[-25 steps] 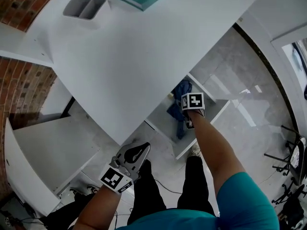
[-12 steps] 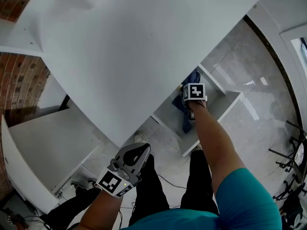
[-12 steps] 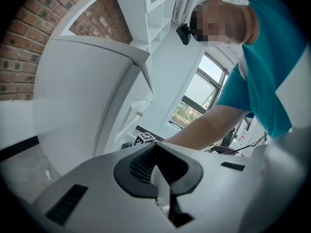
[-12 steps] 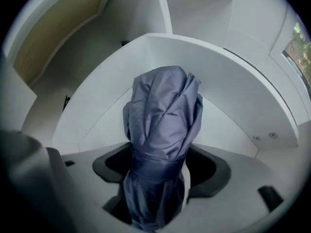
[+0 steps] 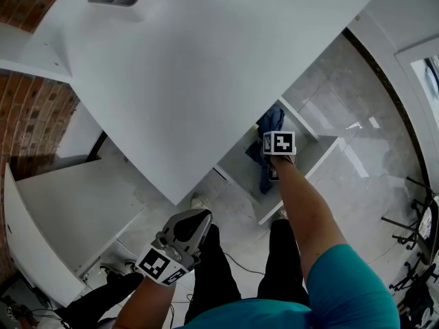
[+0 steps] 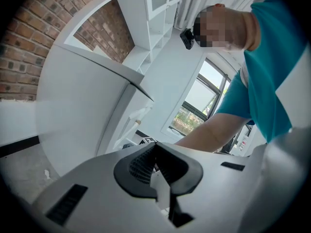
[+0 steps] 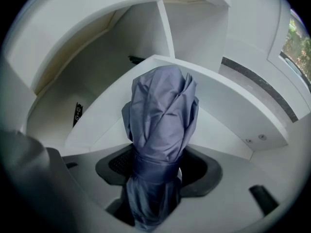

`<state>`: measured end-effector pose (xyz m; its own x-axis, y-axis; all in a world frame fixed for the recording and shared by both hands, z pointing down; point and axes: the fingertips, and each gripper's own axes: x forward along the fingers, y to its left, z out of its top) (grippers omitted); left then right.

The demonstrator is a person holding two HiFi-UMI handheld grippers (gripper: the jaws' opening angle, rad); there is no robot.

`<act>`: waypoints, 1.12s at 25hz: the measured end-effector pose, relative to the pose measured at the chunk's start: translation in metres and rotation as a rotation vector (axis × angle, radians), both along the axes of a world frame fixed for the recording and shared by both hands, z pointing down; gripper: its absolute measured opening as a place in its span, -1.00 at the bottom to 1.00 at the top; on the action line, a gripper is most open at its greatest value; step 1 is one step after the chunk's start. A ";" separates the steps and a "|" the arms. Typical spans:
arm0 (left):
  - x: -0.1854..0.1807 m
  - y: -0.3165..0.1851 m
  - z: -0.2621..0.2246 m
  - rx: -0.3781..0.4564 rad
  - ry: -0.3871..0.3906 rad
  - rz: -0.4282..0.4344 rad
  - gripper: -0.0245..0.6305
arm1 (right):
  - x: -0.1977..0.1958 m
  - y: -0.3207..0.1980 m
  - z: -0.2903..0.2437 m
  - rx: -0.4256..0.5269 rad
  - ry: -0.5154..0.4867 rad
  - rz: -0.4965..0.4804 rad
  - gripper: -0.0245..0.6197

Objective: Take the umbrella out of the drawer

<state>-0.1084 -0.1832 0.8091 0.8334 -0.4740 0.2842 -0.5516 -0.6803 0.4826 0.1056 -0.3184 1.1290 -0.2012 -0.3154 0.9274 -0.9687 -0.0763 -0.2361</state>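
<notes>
**Umbrella**: blue, folded and strapped. It is found in the open drawer under the right-hand edge of the white surface. In the right gripper view its bunched cloth is seen rising from between the pads, with the white drawer walls behind it.

**Right tongs**: pointed steeply down into the drawer, marker cube uppermost. The jaws are closing on the umbrella. In the right gripper view the pads are seen set wide, laid against the cloth on both sides at the strapped part.

**Right arm**: bare forearm, stretched forward and down from the teal sleeve. The wrist is held straight in line with the tongs.

**Left tongs**: clenched, nothing held. In the left gripper view the pads are seen meeting at the tips. They are carried low at the lower left, in front of the black trousers, well apart from the drawer and roughly level.

**Surroundings**: brick wall at the left and grey tiled floor beyond the drawer.
</notes>
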 end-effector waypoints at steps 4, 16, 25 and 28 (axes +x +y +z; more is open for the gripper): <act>0.004 0.003 -0.017 0.010 0.003 -0.001 -0.88 | -0.002 -0.007 -0.029 0.063 -0.046 0.030 -0.05; 0.013 -0.016 -0.109 0.106 0.006 -0.002 -0.88 | 0.015 -0.006 -0.151 0.184 -0.191 0.150 -0.05; 0.023 -0.028 -0.207 0.192 0.007 -0.004 -0.88 | 0.047 0.008 -0.272 0.262 -0.197 0.121 -0.05; 0.022 -0.027 -0.239 0.198 0.019 -0.013 -0.88 | 0.057 0.012 -0.317 0.301 -0.198 0.104 -0.05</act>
<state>-0.0864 -0.2101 0.5700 0.8310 -0.5301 0.1684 -0.5532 -0.7559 0.3502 0.1626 -0.3069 0.8121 -0.3199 -0.5958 0.7367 -0.8929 -0.0705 -0.4447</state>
